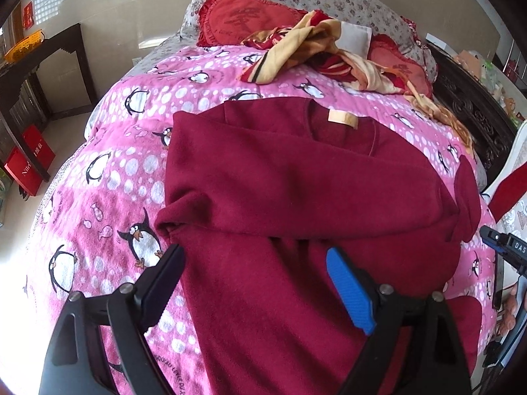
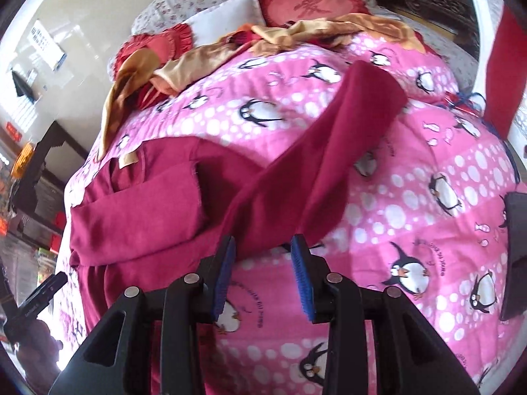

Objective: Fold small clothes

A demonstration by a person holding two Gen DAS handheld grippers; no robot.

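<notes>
A dark red sweater point(image 1: 296, 197) lies flat on the pink penguin blanket point(image 1: 115, 181), neck and tan label point(image 1: 342, 119) toward the pillows. One sleeve is folded across its chest. My left gripper point(image 1: 255, 253) hovers over the sweater's lower half, open wide with nothing between its fingers. In the right wrist view the other sleeve point(image 2: 329, 151) runs slantwise from the far right down to my right gripper point(image 2: 263, 240). The jaws stand apart there, the sleeve's near edge lies just past the fingertips, and the blue pads point(image 2: 301, 273) do not press on it.
Red heart pillows point(image 1: 243, 16) and a crumpled yellow-and-red cloth point(image 1: 313, 46) lie at the head of the bed. A dark carved headboard point(image 1: 471, 105) runs along the right. Red boxes point(image 1: 29, 161) stand on the floor to the left. A dark flat object point(image 2: 515, 253) lies at the blanket's right edge.
</notes>
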